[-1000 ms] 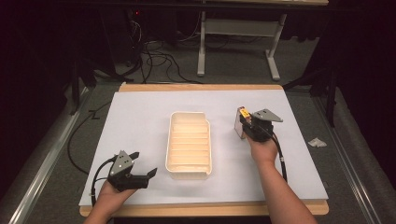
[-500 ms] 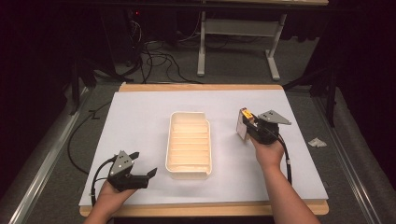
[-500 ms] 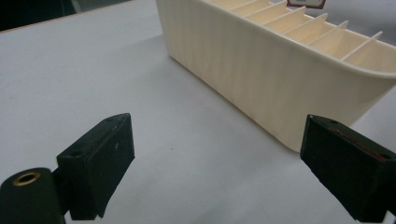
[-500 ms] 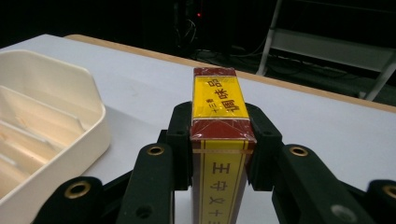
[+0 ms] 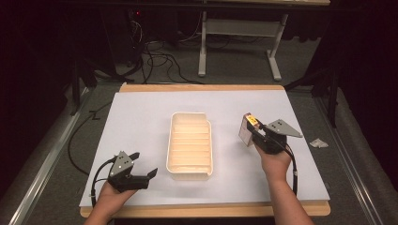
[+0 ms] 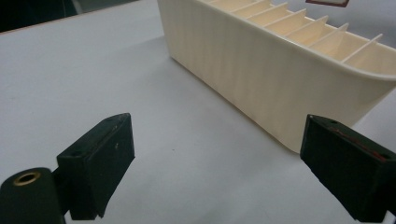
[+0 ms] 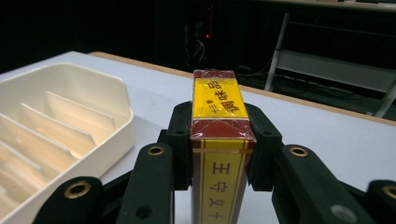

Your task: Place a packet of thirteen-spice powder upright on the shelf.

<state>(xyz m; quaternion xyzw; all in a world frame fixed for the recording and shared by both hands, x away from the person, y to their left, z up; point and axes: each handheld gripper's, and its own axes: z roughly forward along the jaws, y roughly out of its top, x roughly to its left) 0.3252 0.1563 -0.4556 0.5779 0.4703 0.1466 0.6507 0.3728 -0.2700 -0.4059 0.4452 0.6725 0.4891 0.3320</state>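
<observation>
High view: right tool (image 5: 251, 133) grips the pack (image 5: 247, 129) beside the tray (image 5: 189, 169); left tool (image 5: 143, 165) rests wide. Next, probably slot the pack between dividers.

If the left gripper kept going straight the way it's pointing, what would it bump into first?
Most likely the cream divided tray: the open left gripper faces its near corner, with bare white table cover between. Depth is hard to judge.
</observation>
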